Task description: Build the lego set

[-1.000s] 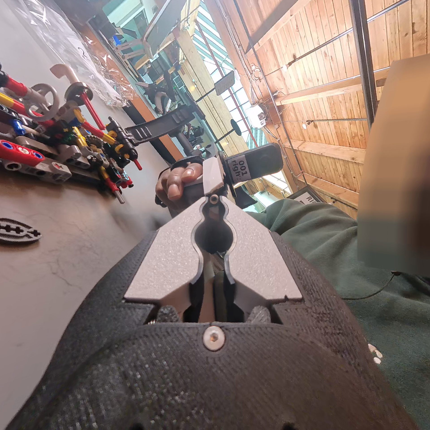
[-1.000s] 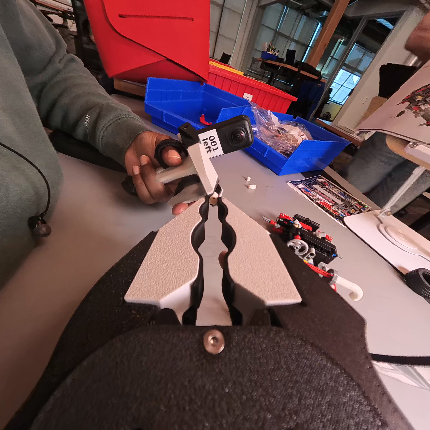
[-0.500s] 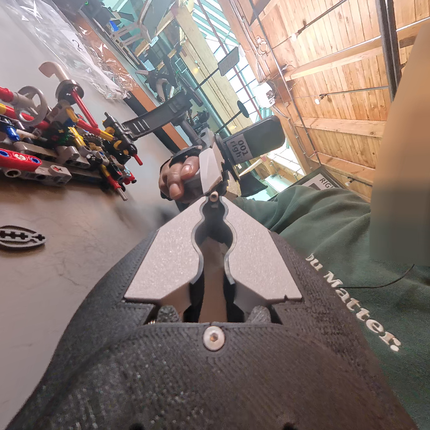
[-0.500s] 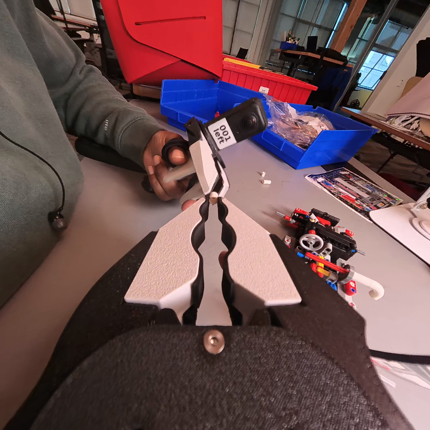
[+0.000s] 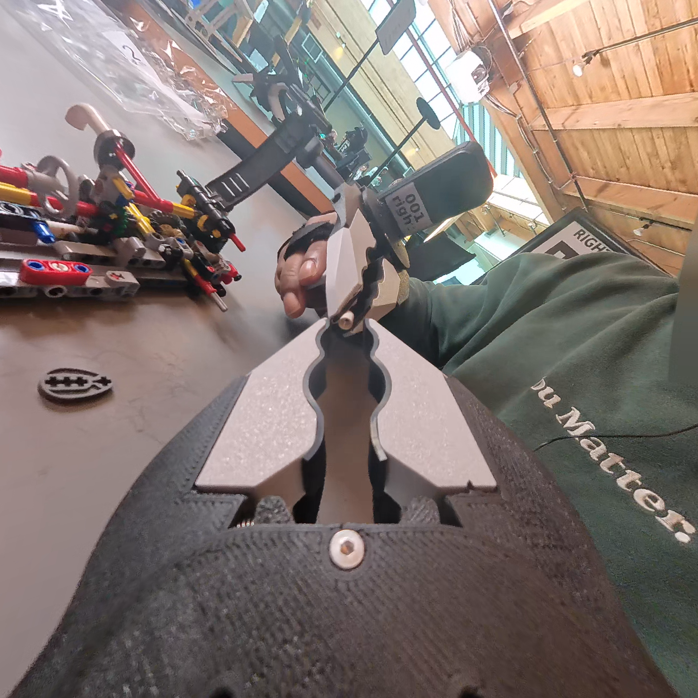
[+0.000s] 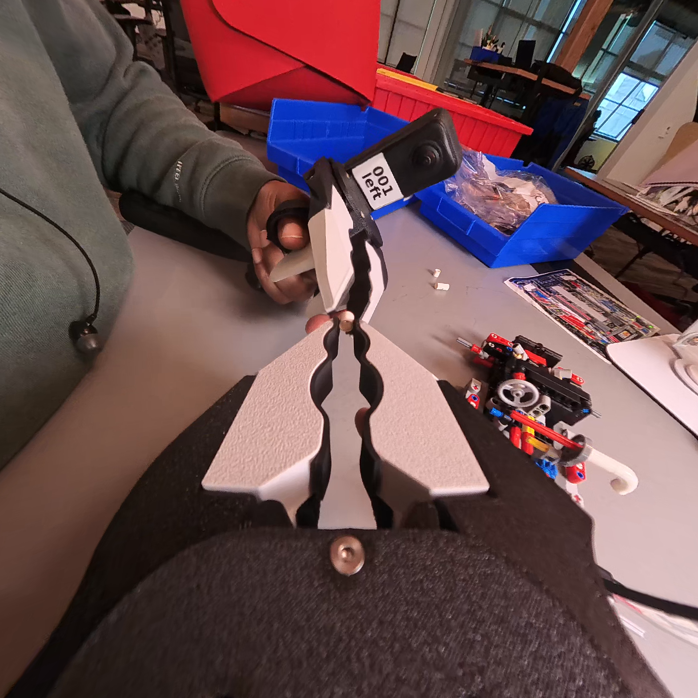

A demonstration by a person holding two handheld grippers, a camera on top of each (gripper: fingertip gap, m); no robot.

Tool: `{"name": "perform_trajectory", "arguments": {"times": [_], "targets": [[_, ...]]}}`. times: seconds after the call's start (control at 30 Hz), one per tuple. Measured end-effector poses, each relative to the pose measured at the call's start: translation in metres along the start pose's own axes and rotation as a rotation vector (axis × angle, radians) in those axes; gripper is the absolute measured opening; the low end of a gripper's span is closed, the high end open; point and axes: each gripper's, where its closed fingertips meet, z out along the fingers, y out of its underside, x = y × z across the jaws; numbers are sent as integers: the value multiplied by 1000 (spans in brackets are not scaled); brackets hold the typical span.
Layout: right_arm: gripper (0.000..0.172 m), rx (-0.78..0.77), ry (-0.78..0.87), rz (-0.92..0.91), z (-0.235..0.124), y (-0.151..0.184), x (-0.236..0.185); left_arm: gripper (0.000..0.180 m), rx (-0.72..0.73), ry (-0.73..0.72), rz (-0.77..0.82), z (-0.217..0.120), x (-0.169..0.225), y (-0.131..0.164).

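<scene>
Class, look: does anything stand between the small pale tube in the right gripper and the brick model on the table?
Nothing visible does: only bare table lies between the tube and the model. The left gripper, jaws apart, faces the tube from the far side.

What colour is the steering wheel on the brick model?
Light grey wheel, on the mostly black model; clearest in the right wrist view.

Two close wrist views facing each other — shared table [image 6: 472, 272] and brick model [image 6: 528, 400].

We see a small cream tube-shaped piece [image 6: 346, 325], open end toward us, pinched at the tips of our right gripper [image 6: 346, 328], held above the grey table [image 6: 189, 321].
</scene>
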Motion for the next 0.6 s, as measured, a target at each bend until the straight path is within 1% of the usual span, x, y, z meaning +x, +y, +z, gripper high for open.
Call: {"name": "perform_trajectory", "arguments": {"times": [0.23, 0.6], "targets": [[5, -24, 29, -59, 2, 4, 1, 6, -4, -14, -28, 0, -4, 2], [5, -44, 7, -88, 3, 8, -5, 4, -74, -49, 50, -1, -5, 10]]}}
